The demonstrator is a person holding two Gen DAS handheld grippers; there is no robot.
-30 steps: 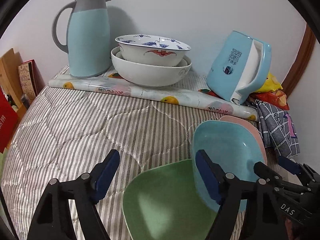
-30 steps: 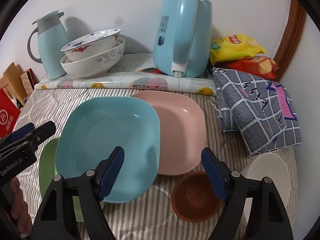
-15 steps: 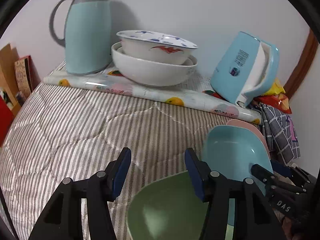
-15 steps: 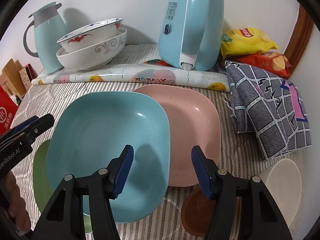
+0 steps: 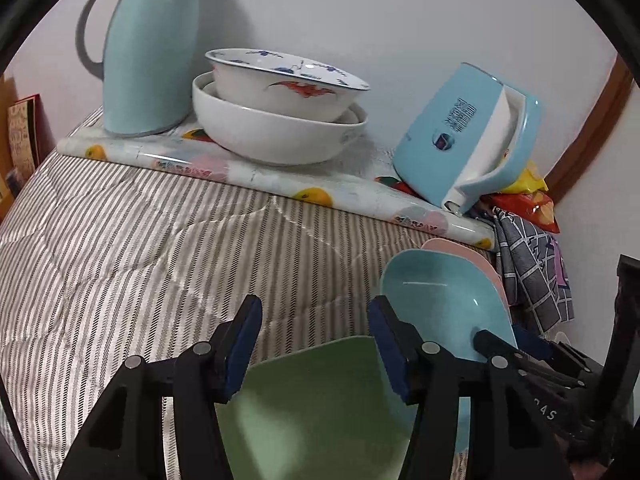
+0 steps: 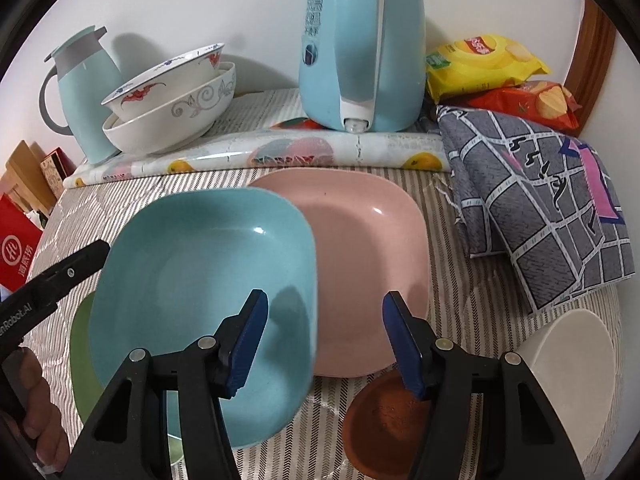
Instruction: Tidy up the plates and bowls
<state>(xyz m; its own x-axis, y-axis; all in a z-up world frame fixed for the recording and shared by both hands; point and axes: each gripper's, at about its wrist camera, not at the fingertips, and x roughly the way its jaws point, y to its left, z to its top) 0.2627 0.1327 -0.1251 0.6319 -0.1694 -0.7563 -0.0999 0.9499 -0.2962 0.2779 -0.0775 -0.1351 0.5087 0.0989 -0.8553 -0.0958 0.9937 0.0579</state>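
A blue square plate (image 6: 200, 280) lies on a green plate (image 6: 82, 360) and overlaps a pink plate (image 6: 368, 264) on the striped cover. My right gripper (image 6: 324, 340) is open, its jaws either side of the blue plate's near right edge. My left gripper (image 5: 314, 344) is open over the far edge of the green plate (image 5: 316, 408), with the blue plate (image 5: 440, 300) just right of it. A brown bowl (image 6: 384, 424) and a white bowl (image 6: 572, 380) sit at the near right. Two nested white bowls (image 5: 280, 120) stand at the back.
A blue thermos jug (image 5: 148, 48) and a blue kettle (image 6: 360, 44) stand on a rolled fruit-print mat (image 5: 260, 172) by the wall. A grey checked cloth (image 6: 532, 208) and snack bags (image 6: 480, 64) lie at the right. Boxes (image 6: 20, 248) stand at the left edge.
Both grippers have moved forward and lower towards the plates, and both have narrowed their jaws while staying open. The plates have not moved.
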